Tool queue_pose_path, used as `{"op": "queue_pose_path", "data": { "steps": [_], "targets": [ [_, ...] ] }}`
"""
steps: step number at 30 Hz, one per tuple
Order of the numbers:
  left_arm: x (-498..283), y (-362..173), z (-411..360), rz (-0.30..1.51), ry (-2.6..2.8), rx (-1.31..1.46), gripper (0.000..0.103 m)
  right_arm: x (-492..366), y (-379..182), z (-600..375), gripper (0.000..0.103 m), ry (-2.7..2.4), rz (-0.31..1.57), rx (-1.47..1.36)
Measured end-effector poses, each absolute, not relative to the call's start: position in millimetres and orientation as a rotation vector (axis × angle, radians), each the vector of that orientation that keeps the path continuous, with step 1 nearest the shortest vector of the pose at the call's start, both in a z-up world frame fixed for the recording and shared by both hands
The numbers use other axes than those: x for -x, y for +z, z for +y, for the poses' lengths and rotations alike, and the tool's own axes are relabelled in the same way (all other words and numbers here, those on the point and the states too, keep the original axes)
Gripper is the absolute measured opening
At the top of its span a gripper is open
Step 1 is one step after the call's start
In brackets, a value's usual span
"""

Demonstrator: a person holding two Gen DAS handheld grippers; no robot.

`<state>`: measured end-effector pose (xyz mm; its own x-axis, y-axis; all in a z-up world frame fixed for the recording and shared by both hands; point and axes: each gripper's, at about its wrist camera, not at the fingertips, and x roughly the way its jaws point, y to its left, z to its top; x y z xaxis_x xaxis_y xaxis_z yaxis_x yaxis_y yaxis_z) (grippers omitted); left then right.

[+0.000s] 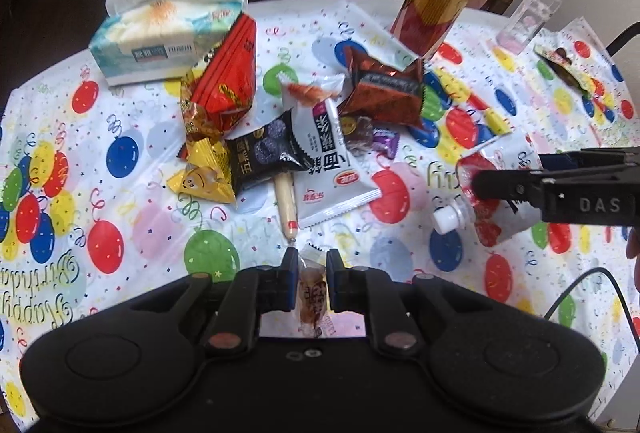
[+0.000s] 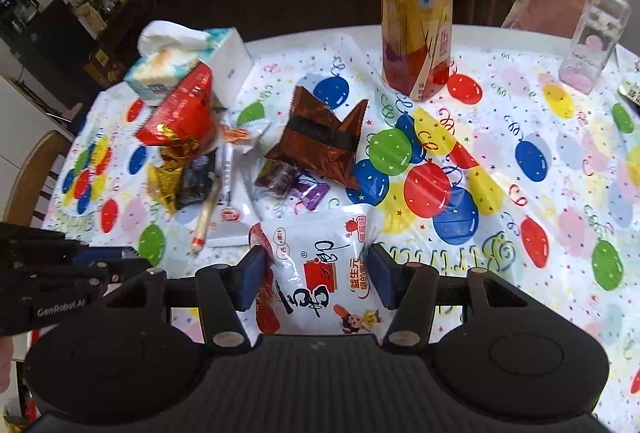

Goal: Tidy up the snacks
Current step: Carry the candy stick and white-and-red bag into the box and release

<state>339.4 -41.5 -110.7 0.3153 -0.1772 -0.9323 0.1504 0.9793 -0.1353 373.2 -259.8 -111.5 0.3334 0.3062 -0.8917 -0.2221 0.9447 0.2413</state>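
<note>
While L gripper (image 1: pixel 312 279) pinches candy (image 1: pixel 313 295), R gripper (image 2: pixel 316 275) grips pouch (image 2: pixel 320 269).

Left wrist view low over the table (image 1: pixel 120 217), facing the snack pile (image 1: pixel 288 137) close ahead, right wrist view beside it facing the same way, both sharing pile, bottle (image 2: pixel 416 21), tissue box (image 1: pixel 160 41)

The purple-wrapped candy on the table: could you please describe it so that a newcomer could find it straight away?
Start at the tall orange drink bottle standing at the far side of the balloon-print tablecloth. Come toward the camera past the shiny brown foil packet; at its near left corner lie two small sweets. The purple-wrapped candy is the right one, bright violet with twisted ends, beside a dark maroon candy.
</note>
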Motion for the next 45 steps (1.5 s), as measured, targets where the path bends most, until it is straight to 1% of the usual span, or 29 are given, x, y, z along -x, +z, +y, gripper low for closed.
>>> {"op": "queue_pose_path", "data": {
  "steps": [13,24,34,45],
  "targets": [
    [-285,-61,-37,1.157,-0.258,0.028,0.011,-303,-46,-257,0.055,0.388,1.120,-0.075],
    [-234,-36,-29,1.122,-0.301,0.017,0.011,-246,-24,-250,0.055,0.413,1.111,-0.074],
    [-196,-42,-23,1.140,-0.324,0.004,0.011,-203,-29,-233,0.055,0.453,1.142,-0.050],
    [-170,-75,-22,1.205,-0.326,-0.014,0.011,-165,-64,-210,0.055,0.489,1.210,-0.005]
  ]
}}
